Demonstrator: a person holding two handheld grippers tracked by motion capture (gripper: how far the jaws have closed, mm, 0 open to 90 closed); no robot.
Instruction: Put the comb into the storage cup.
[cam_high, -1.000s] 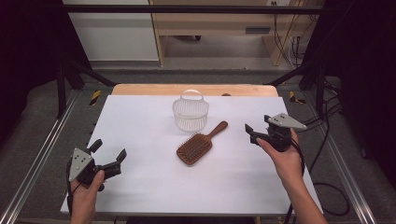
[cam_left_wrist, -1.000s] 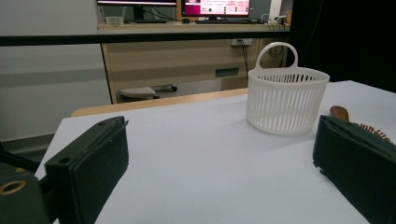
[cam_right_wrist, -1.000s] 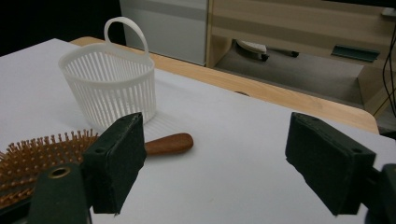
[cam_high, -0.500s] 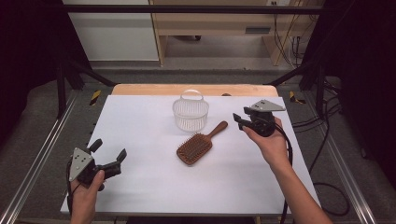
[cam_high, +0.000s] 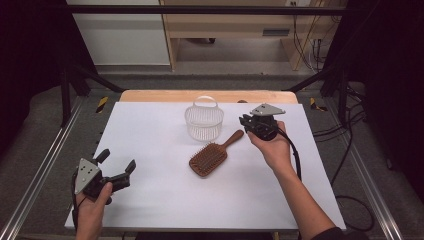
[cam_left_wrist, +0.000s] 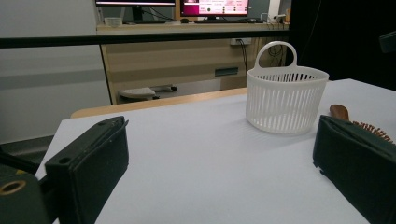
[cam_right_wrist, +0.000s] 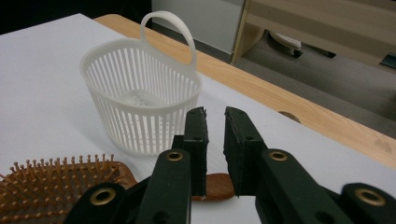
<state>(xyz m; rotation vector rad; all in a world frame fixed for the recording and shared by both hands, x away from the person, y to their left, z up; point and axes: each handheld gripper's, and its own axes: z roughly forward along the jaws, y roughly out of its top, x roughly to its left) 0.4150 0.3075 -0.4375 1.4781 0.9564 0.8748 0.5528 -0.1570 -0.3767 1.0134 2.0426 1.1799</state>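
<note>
Two hand-held grippers over a white worktop (cam_high: 165, 210). Left hand-held gripper (cam_high: 119, 170) low near the front-left corner, jaws spread wide, nothing between them, bare sheet ahead. Right hand-held gripper (cam_high: 243, 120) held just above the brush handle's tip, right of centre; jaws nearly together with a thin gap in the right gripper view, gripping nothing. Brush (cam_high: 210, 157) flat near the middle, bristles up, handle angled toward the back right, head toward the front left. Basket (cam_high: 204, 121) upright just behind the brush, handle raised, close to the back edge where a strip of wood shows. Brush and basket near but apart. Wide open sheet across the left half and along the front edge; narrower margin between right hand (cam_high: 272, 147) and right edge. Metal rails along both sides below.
</note>
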